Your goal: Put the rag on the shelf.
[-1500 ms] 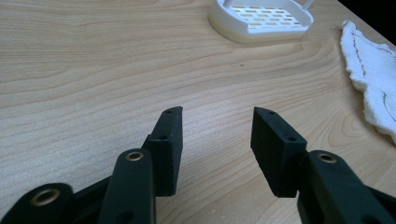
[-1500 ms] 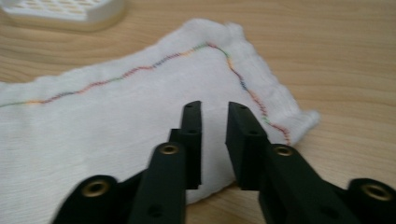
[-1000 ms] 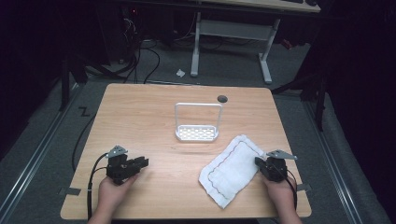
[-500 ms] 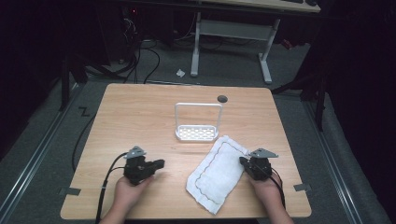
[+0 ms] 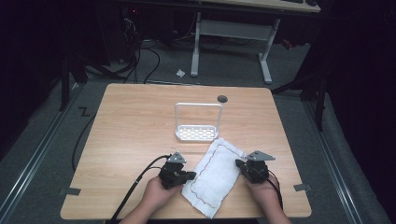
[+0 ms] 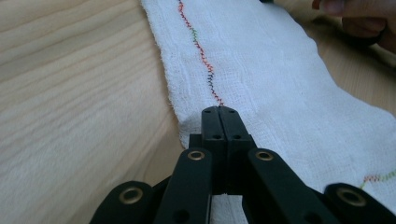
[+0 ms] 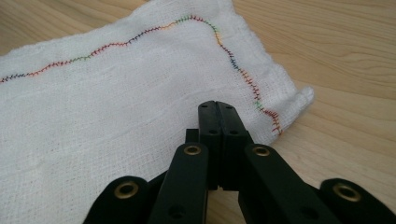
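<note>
White cloth (image 5: 215, 175) lies pinched at opposite edges between the closed fingers of the left gripper (image 5: 183, 176) and right gripper (image 5: 248, 169), so both should lift evenly off the worktop (image 5: 135, 126).

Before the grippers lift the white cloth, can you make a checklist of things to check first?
1. Left gripper shut at the cloth's left edge: ok; its jaws have just closed.
2. Right gripper shut at the cloth's right edge: ok.
3. Cloth really pinched between each pair of jaws: cannot tell; the jaws meet over the cloth, but no fold shows between them.
4. Cloth flat on the table: not ok; it lies at a slant with small wrinkles.
5. White rack clear of the cloth: cannot tell; the cloth's far corner lies right by its base.
6. Cables out of the way: ok; they trail back toward the person.
</note>
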Tool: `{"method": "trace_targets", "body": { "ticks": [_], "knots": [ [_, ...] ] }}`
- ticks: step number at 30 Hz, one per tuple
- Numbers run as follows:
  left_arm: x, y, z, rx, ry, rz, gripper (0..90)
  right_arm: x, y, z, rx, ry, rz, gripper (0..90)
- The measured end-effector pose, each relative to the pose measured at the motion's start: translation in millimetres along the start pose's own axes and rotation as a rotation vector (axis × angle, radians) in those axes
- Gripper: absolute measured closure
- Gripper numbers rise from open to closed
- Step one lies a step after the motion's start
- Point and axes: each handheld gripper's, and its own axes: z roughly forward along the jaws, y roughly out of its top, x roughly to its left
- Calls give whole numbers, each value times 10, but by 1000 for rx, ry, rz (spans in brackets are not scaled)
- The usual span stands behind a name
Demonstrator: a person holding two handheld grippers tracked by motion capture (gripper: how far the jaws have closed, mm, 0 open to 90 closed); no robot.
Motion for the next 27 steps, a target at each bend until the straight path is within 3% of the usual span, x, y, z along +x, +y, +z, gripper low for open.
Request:
{"method": "trace_targets", "body": {
  "ticks": [4,6,12,17,21,24,25,27],
  "knots": [
    [-44,-105,-106,13,-4,0,900,110,19,17,5,27,-21,900],
    [-81,-223,-216,20,-14,-4,900,264,51,52,10,56,-56,900],
    [-102,-422,-394,20,-42,-38,900,517,175,204,9,93,-112,900],
    [-214,-487,-402,33,-75,-28,900,671,369,424,9,107,-141,900],
    [-287,-488,-393,38,-86,-11,899,715,464,522,12,118,-141,893],
    [-256,-456,-469,-12,-92,-24,827,722,491,452,-1,134,-136,830],
    [-188,-419,-547,-59,-65,-32,813,695,463,351,-14,134,-140,812],
    [-143,-394,-580,-76,-42,-37,804,675,440,301,-19,136,-146,799]
  ]
}}
